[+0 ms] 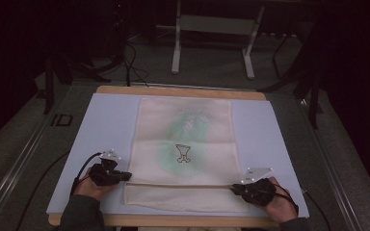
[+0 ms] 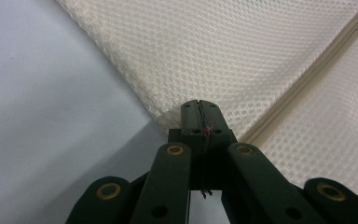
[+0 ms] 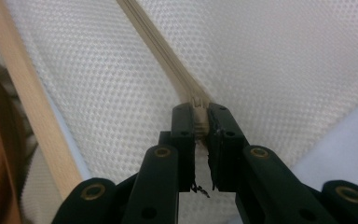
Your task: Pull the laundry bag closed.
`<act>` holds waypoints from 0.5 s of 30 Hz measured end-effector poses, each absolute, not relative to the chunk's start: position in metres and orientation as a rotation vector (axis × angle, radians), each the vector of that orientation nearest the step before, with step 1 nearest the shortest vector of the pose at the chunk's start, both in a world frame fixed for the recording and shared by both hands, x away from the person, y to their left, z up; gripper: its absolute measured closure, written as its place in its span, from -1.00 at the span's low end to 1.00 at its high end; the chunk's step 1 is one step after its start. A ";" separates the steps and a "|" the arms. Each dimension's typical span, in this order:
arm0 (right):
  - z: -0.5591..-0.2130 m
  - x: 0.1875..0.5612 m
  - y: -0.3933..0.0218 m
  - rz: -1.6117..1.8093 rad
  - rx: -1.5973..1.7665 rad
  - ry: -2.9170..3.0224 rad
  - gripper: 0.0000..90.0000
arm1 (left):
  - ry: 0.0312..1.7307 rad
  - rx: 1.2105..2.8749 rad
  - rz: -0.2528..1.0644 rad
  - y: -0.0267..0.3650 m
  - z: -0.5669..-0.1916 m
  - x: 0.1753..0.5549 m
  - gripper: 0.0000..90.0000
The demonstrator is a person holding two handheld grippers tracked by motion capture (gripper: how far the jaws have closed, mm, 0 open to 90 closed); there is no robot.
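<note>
We grip one cream mesh towel, green-stained with a small printed emblem, flat on the pale blue mat, left gripper and right gripper both clamped on its near fold.

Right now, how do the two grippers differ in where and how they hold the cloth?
The left gripper pinches the cloth at its left edge; the right gripper pinches its right edge. The left one's jaws meet tight, while the right one's clamp the thick seam. Both are shut on the cloth.
</note>
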State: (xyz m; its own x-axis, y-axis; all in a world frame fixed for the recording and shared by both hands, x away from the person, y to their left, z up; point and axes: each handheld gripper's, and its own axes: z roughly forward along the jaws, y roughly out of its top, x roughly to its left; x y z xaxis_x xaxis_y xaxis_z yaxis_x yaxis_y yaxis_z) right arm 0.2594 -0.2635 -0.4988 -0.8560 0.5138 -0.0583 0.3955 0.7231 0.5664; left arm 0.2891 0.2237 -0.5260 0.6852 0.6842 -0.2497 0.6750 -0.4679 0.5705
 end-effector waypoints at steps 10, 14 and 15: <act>-0.502 0.261 -0.290 0.864 0.794 2.719 0.83 | 1.039 2.241 0.016 0.224 -0.526 0.289 1.00; -0.502 0.261 -0.294 0.881 0.800 2.723 0.83 | 1.038 2.240 0.014 0.224 -0.526 0.289 1.00; -0.502 0.261 -0.295 0.885 0.800 2.721 0.83 | 1.035 2.241 0.015 0.224 -0.526 0.289 1.00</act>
State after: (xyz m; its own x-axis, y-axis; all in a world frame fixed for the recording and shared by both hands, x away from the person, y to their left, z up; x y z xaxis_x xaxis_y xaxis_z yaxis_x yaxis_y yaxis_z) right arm 0.2615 -0.2951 -0.5016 -0.8418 0.5398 0.0039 0.4389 0.6801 0.5873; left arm 0.2893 0.2236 -0.5260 0.6864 0.6824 -0.2514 0.6747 -0.4686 0.5703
